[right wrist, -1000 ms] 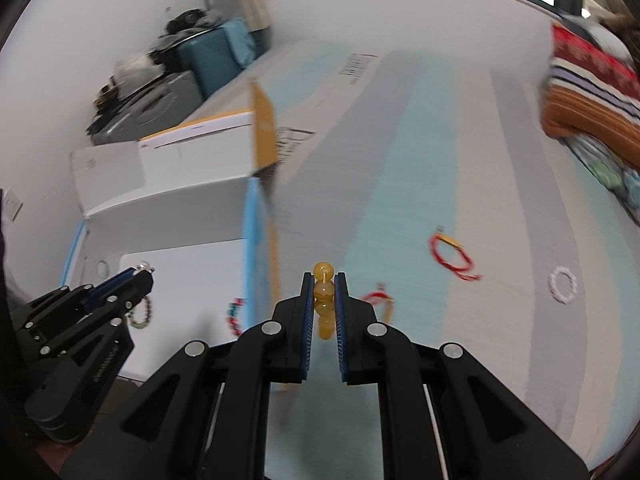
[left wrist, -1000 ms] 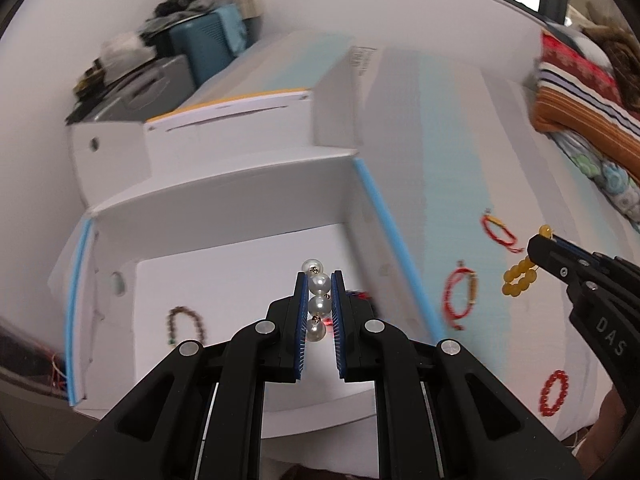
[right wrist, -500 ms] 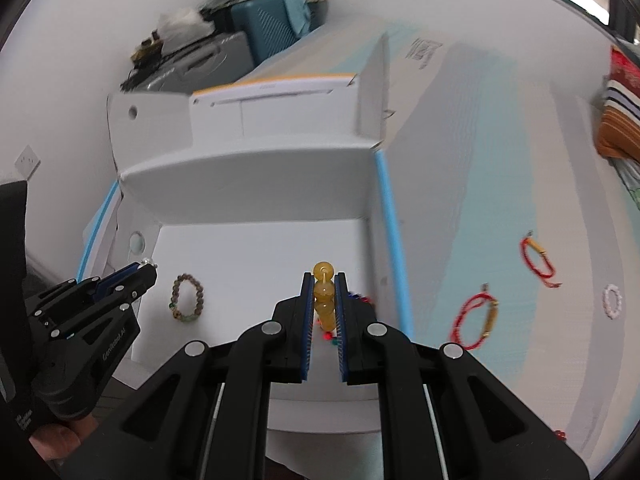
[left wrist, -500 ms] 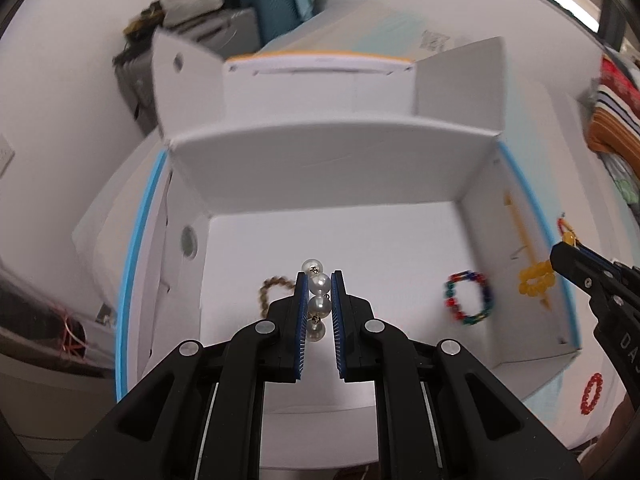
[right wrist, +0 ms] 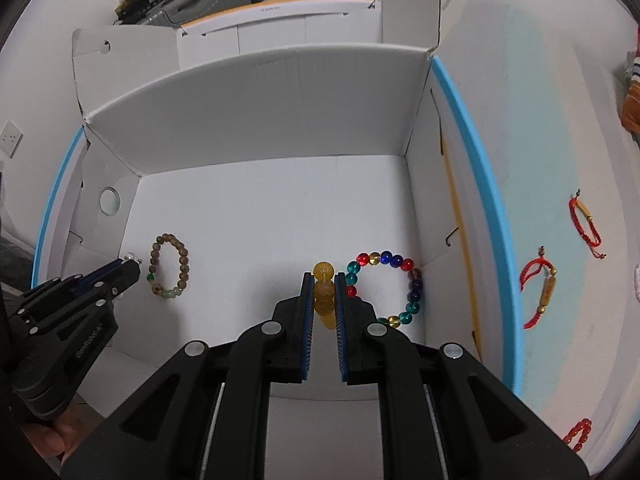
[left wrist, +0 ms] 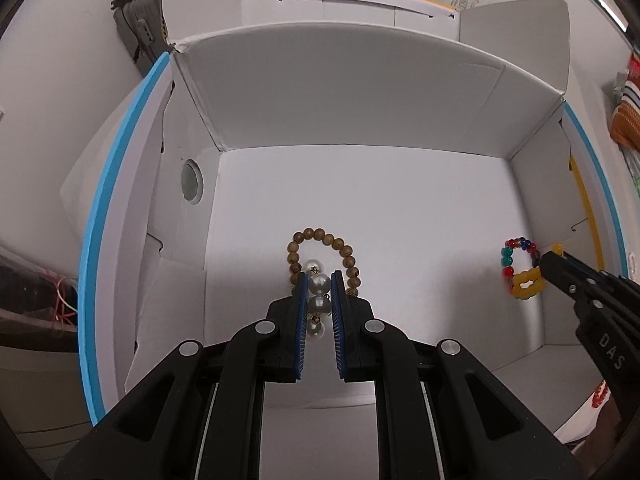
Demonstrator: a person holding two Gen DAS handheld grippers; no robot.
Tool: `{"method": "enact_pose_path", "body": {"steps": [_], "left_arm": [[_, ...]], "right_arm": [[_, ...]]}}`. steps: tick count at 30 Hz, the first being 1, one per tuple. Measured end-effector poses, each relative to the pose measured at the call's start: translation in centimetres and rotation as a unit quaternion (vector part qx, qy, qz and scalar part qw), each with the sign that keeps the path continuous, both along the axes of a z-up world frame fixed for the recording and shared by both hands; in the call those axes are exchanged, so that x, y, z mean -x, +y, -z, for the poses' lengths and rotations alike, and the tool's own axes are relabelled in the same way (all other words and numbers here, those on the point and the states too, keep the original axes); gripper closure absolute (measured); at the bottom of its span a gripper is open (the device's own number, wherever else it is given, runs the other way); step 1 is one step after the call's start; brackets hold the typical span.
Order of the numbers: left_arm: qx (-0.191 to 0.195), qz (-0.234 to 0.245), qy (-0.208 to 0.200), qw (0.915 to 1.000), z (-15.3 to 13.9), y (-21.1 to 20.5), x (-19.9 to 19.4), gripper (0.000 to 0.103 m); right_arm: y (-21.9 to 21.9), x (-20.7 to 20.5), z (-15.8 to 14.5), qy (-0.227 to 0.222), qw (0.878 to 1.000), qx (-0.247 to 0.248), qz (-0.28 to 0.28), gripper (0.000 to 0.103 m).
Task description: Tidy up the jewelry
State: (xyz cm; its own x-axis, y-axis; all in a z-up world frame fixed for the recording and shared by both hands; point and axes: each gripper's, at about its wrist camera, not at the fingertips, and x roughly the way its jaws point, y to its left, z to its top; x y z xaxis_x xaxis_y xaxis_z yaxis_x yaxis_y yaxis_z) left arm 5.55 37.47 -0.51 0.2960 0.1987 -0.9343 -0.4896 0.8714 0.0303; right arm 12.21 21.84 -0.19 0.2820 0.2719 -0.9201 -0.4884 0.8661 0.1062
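Left hand-held gripper point(left wrist: 319, 292) pinches the pearl bracelet point(left wrist: 318, 284) over the white box point(left wrist: 360, 92), above a wooden bead bracelet point(left wrist: 324, 240); right hand-held gripper point(right wrist: 324, 292), marked "DAS", clamps the yellow bead bracelet point(right wrist: 323, 284) beside a multicoloured bead bracelet point(right wrist: 394, 260) on the box floor

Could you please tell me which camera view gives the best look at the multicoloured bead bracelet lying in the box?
The right wrist view: the multicoloured bead bracelet shows nearly as a full ring beside the right gripper. The left wrist view shows it small at the edge, partly covered by the yellow bracelet.
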Motion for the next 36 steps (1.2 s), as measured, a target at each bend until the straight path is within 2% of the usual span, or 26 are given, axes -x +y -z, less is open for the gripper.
{"method": "enact_pose_path", "body": {"steps": [8, 9, 10, 11, 13, 14, 16, 18, 21, 26, 36], "left_arm": [[-0.008, -0.004, -0.012, 0.9999, -0.7, -0.3, 0.8, 0.086], [-0.007, -0.004, -0.015, 0.9999, -0.9, -0.3, 0.9, 0.08], [-0.009, -0.005, -0.021, 0.9997, -1.2, -0.3, 1.3, 0.072], [-0.012, -0.006, -0.026, 0.9996, -1.5, -0.4, 1.6, 0.069], [-0.021, -0.008, -0.04, 0.999, -2.4, -0.8, 2.2, 0.054], [-0.025, -0.007, -0.046, 0.9986, -2.9, -1.1, 2.5, 0.048], [-0.037, -0.001, -0.064, 0.9973, -3.9, -1.8, 2.9, 0.02], [-0.056, 0.005, -0.087, 0.9946, -5.0, -2.8, 3.4, 0.01], [-0.048, 0.01, -0.103, 0.9935, -6.0, -3.8, 3.1, 0.007], [-0.057, 0.027, -0.118, 0.991, -7.4, -6.1, 2.7, 0.006], [-0.049, 0.095, -0.145, 0.9835, -8.5, -14.6, 0.3, 0.006]], "right_arm": [[0.2, 0.3, 0.1, 0.004, 1.0, -0.016, -0.006, 0.09], [0.1, 0.4, -0.1, 0.002, 1.0, -0.019, -0.006, 0.081], [-0.1, 0.6, -0.5, -0.003, 1.0, -0.023, -0.006, 0.077], [-0.3, 0.9, -0.9, -0.012, 1.0, -0.027, -0.005, 0.069], [-0.8, 1.4, -1.9, -0.025, 0.999, -0.036, -0.007, 0.062], [-1.2, 1.6, -2.5, -0.03, 0.999, -0.042, -0.006, 0.055], [-2.0, 1.9, -3.5, -0.043, 0.998, -0.049, -0.002, 0.048], [-2.8, 2.1, -4.4, -0.059, 0.997, -0.049, 0.003, 0.032], [-4.4, 2.0, -5.5, -0.077, 0.996, -0.05, 0.015, 0.02], [-7.9, 1.8, -6.7, -0.097, 0.993, -0.055, 0.041, 0.008], [-17.7, 0.6, -8.0, -0.117, 0.988, -0.046, 0.095, 0.007]]}}
